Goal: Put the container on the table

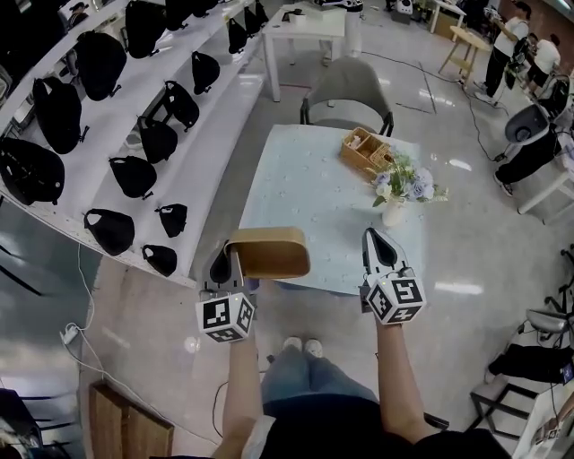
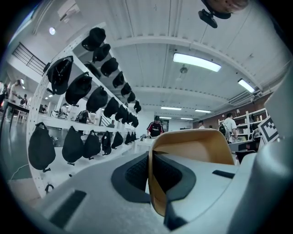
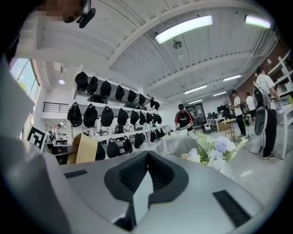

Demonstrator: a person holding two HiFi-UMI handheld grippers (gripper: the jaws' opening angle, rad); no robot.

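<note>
Your left gripper (image 1: 230,262) clamped on a wall of the container (image 1: 271,254), your right gripper (image 1: 381,242) closed and empty, table (image 1: 300,202) just ahead.

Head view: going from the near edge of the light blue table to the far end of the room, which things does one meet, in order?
container → vase of flowers → wooden box → grey chair → white table
</note>
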